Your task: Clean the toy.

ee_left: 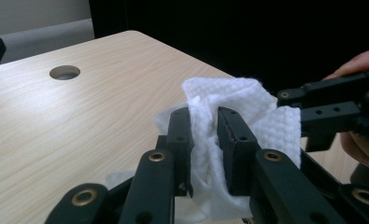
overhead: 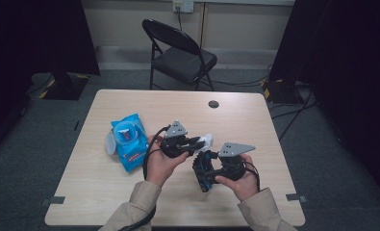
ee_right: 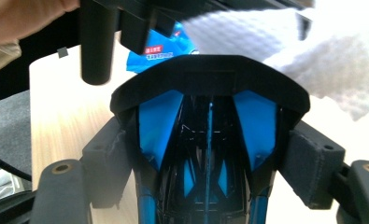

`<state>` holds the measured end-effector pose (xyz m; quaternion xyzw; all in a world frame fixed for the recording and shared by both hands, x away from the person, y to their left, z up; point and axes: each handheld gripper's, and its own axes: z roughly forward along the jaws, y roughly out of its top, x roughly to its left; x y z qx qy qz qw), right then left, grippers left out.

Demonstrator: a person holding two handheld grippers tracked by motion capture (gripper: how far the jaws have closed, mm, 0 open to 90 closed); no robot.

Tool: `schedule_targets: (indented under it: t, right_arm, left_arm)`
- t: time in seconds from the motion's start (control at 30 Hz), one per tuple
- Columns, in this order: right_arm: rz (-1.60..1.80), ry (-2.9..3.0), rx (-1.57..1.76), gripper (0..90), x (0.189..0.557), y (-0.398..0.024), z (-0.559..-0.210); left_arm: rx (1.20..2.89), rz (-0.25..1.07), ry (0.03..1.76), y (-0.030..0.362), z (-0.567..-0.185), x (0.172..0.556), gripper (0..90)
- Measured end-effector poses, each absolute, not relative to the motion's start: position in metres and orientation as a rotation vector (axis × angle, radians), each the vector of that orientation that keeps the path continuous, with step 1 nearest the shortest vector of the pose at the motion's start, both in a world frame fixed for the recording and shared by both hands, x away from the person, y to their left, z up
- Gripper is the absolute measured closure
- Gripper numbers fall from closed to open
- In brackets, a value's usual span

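Left gripper (ee_left: 204, 122) pinches soft, limp white textured wipe (ee_left: 247, 112); right gripper (ee_right: 210, 154) clamps rigid, slippery black-and-blue plastic object (ee_right: 209, 121) by its sides, near table's (overhead: 130, 202) front edge.

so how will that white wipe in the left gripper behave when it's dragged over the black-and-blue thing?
Likely floppy: the wipe bunches and folds between the left gripper pads. Probably very light, since its free edge stands up unsupported. Its dimpled texture suggests it grips rather than slips.
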<state>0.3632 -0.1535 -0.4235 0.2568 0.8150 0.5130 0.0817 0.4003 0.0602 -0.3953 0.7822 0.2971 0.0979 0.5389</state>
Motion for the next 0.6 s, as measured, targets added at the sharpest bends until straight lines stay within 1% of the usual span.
schedule_targets:
  t: [0.27, 0.6]
  right_arm:
    - [1.515, 2.413, 0.824, 25.9, 0.370, -0.164, -0.426]
    - [1.496, 2.388, 0.866, 25.8, 0.375, -0.170, -0.426]
  left_arm:
    - [1.830, 0.232, 0.704, 0.074, -0.375, 0.391, 76.2]
    - [1.830, 0.224, 0.659, 0.085, -0.369, 0.372, 76.5]
